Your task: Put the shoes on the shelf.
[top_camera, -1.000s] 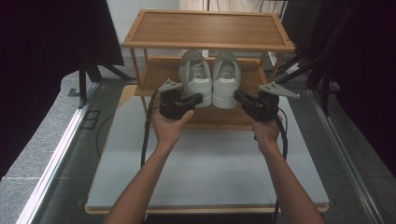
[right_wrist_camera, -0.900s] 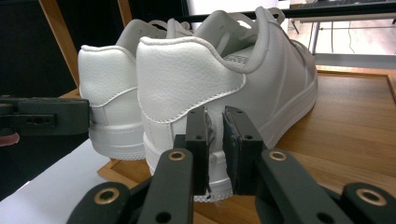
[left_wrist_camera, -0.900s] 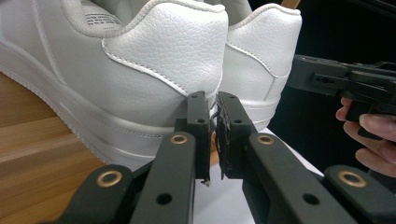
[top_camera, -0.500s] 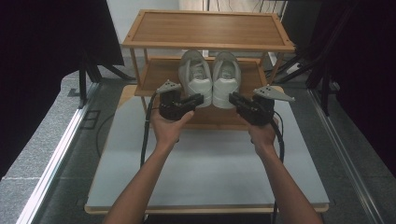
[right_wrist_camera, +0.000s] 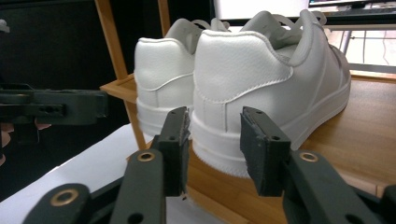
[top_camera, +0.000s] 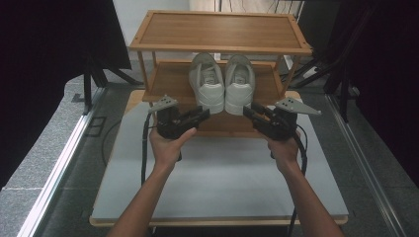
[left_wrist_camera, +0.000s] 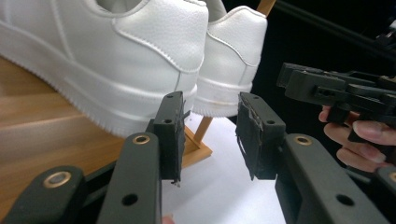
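Two white sneakers point(top_camera: 222, 81) are sitting side by side at frame centre on the middle shelf of the wooden rack point(top_camera: 220, 29), heels toward the person. Left gripper point(top_camera: 200, 114) and right gripper point(top_camera: 249, 112) are hovering just below the heels, jaws just opening, nothing between them.

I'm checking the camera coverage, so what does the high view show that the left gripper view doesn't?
High view: the rack's top shelf, the shoes' laces and tongues, both forearms, the grey table.
Left gripper view: the left gripper close up, its fingers apart with nothing between them, and heel stitching.
Both: the two white shoes on the wooden shelf, and the right gripper.
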Tool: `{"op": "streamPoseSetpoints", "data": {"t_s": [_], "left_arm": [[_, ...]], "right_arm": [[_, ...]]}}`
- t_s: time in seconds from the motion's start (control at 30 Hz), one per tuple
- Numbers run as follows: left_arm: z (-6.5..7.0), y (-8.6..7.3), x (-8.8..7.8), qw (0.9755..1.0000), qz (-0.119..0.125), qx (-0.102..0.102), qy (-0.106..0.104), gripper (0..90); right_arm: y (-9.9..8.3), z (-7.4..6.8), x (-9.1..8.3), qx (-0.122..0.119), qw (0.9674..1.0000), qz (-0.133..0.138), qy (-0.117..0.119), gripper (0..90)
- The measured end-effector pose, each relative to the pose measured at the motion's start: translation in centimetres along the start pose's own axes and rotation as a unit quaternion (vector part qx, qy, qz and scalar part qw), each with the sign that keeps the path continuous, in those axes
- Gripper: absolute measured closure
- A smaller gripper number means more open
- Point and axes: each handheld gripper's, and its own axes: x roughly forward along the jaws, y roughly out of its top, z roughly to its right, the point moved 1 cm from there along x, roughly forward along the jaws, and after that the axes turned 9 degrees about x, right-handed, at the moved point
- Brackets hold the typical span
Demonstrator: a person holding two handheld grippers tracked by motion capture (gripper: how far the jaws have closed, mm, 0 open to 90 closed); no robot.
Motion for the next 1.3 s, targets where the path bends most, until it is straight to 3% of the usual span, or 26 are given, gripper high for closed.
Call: {"op": "streamPoseSetpoints", "data": {"t_s": [0.27,0.53,0.63,0.93,0.97,1.0,1.03,1.3], "left_arm": [[-0.2,-1.6,-2.7,1.0000,0.006,-0.004,0.000,59.2],[0.0,-4.5,-4.4,0.9998,-0.001,-0.015,-0.010,57.4],[0.3,-6.2,-4.9,0.9997,-0.011,-0.022,-0.008,57.3],[0.8,-9.6,-6.0,0.9984,-0.053,-0.005,0.018,55.5],[0.8,-9.9,-6.2,0.9981,-0.058,-0.006,0.021,55.3],[0.8,-10.3,-6.4,0.9979,-0.059,-0.008,0.024,55.0],[0.7,-10.7,-6.5,0.9974,-0.067,-0.009,0.026,55.0],[0.2,-10.9,-7.6,0.9974,-0.064,-0.005,0.034,53.4]], "right_arm": [[-1.5,0.2,-1.6,0.002,0.9999,0.002,0.013,57.6],[-4.7,2.0,-3.9,0.021,0.9997,0.007,0.011,55.8],[-6.1,2.7,-5.0,0.034,0.9993,0.012,0.010,55.7],[-10.0,4.7,-8.2,0.049,0.9987,0.016,0.007,54.9],[-10.4,4.8,-8.4,0.048,0.9987,0.016,0.005,54.9],[-11.0,5.1,-8.5,0.043,0.9991,-0.005,0.000,54.5],[-11.2,5.1,-8.6,0.034,0.9994,-0.009,-0.006,54.5],[-12.1,4.7,-8.2,0.033,0.9993,-0.014,-0.008,52.9]]}}
